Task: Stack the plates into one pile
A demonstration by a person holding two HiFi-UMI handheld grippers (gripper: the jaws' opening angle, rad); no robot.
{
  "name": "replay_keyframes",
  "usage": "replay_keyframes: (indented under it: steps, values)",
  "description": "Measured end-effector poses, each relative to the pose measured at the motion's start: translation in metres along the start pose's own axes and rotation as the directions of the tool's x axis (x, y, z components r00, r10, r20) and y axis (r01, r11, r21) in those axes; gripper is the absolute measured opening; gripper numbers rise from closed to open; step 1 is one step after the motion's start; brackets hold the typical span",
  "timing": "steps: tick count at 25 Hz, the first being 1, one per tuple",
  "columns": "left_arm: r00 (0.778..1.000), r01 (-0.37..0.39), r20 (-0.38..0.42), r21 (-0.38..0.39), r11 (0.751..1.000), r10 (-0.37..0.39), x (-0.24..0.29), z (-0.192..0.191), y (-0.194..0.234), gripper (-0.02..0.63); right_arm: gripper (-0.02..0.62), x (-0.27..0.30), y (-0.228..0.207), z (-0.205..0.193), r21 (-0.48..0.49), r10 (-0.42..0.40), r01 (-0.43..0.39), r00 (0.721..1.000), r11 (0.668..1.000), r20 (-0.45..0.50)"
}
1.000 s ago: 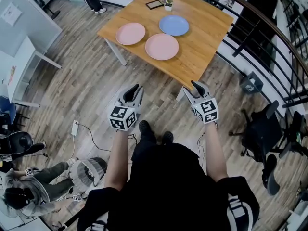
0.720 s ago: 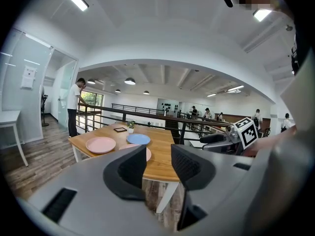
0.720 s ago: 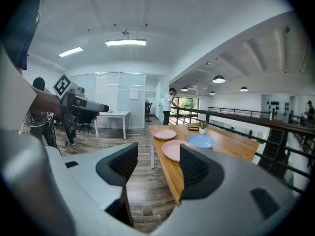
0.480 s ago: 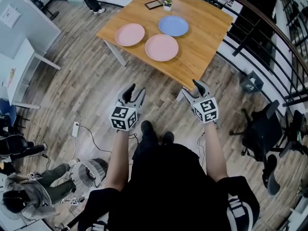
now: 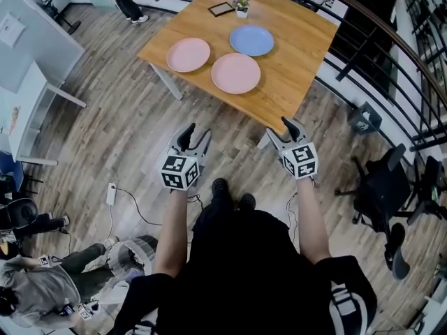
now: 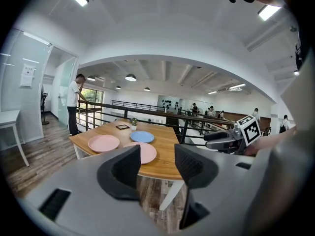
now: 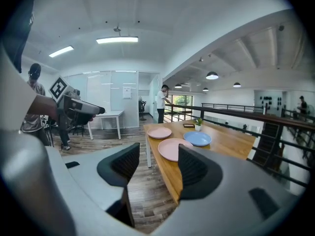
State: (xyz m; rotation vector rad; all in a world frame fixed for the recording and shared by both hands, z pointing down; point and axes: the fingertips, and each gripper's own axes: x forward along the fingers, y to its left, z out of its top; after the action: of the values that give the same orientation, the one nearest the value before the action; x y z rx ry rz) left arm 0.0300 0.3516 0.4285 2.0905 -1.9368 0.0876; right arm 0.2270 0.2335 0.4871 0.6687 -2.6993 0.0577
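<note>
Standing well back from the table (image 5: 297, 51), facing it across open floor, with the left gripper (image 5: 194, 132) and the right gripper (image 5: 281, 129) held out side by side, apart from each other and touching nothing. Jaws on both just opened and now wide, with only air between them. Nothing stacked yet: near pink plate (image 5: 236, 72), far pink plate (image 5: 188, 54) and blue plate (image 5: 251, 40) lying flat and separate on the wood, close together but not overlapping, with a small potted plant (image 5: 242, 5) and a dark frame (image 5: 223, 8) just beyond the blue one. Probably the approach step, so the first hazard is underfoot: a cable (image 5: 136, 204) and power strip (image 5: 111, 192) on the floor left of the feet, easy to snag while looking ahead. Then at the table: low rims lying flush on a smooth top, so likely hard to get a jaw under; on too flat an approach, could simply shove a plate along instead of gripping it. Worse for the two pink plates, both near the table edge on this side and liable to go over with a sideways nudge, and for the blue plate, liable to be pushed into the plant. Once lifted by one rim, likely to tilt and slip from the pads, then land hard on the next plate, enough to chip it or leave the pile askew. Also worth guarding against: both grippers converging on one plate and knocking together.
</note>
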Motion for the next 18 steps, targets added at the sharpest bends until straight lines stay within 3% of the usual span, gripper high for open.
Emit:
replay_keyframes:
  steps: [18]
  values:
    - [0.986,0.163,-0.021,0.014,0.986,-0.163,0.043,0.013,0.06,0.235,0.244,0.041,0.0,0.01,0.057,-0.171,0.172,0.985,0.983,-0.03]
